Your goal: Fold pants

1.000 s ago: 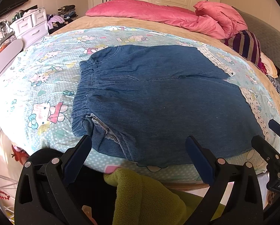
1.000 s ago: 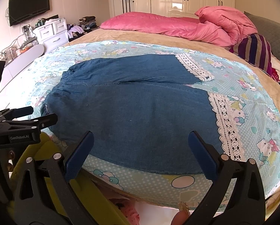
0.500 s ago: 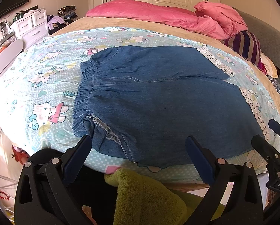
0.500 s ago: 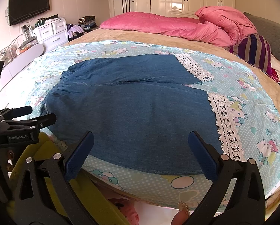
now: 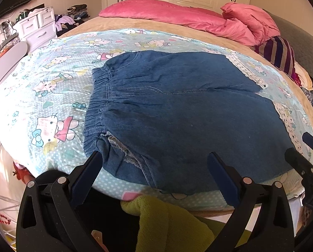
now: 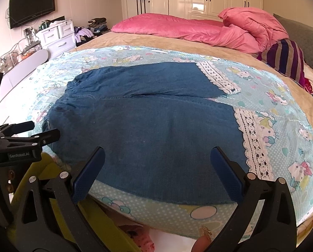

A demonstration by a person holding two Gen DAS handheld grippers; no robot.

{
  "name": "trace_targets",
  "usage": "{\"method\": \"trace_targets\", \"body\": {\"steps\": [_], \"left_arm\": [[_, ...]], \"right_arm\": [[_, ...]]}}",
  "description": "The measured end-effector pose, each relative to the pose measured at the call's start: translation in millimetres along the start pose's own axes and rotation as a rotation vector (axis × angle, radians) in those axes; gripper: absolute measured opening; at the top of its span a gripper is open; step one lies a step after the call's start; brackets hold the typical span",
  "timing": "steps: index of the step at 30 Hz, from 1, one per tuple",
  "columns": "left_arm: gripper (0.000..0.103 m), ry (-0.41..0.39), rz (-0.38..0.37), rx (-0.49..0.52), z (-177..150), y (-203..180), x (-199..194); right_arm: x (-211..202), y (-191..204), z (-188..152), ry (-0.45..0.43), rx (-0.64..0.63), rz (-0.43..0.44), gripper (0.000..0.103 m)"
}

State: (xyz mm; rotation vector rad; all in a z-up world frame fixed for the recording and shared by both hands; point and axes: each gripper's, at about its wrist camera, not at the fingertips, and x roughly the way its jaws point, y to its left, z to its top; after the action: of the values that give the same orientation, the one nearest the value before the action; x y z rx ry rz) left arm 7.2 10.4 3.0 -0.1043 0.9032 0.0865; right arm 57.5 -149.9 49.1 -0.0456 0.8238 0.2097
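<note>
Pants (image 5: pixel 177 113) of blue denim lie flat on the cartoon-print sheet (image 5: pixel 57 96), long axis running sideways: waistband (image 5: pixel 97 105) to the left, lace cuffs (image 6: pixel 253 142) to the right. The left gripper (image 5: pixel 154 168) hovers nearest the waistband corner, the right gripper (image 6: pixel 156 168) over the near leg; both sets of jaws spread wide, holding nothing.

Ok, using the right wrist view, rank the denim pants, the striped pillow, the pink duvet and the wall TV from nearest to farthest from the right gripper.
1. Denim pants, spread on the sheet right ahead of the open right gripper.
2. Striped pillow, far right of the bed.
3. Pink duvet, across the head of the bed.
4. Wall TV, upper left, beyond the bed.
</note>
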Motion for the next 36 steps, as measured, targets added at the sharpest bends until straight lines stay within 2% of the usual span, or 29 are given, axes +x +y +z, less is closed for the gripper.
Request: {"method": "trace_targets", "body": {"steps": [12,21,28,32,36], "left_arm": [[0.099,-0.011,-0.023,-0.056,37,28,21],[0.099,-0.012,0.023,-0.101,79,66,48],[0.099,0.002,0.048,-0.124,112,89,76],[0.099,0.022,0.065,-0.116,126,98,93],[0.099,0.035,0.086,-0.107,140,108,112]], "right_arm": [[43,6,43,0.033,-0.046,0.039,0.095],[80,22,91,0.012,-0.131,0.038,0.095],[108,43,133,-0.027,-0.217,0.101,0.095],[131,49,150,0.003,-0.243,0.148,0.095],[160,56,164,0.029,-0.289,0.146,0.095]]}}
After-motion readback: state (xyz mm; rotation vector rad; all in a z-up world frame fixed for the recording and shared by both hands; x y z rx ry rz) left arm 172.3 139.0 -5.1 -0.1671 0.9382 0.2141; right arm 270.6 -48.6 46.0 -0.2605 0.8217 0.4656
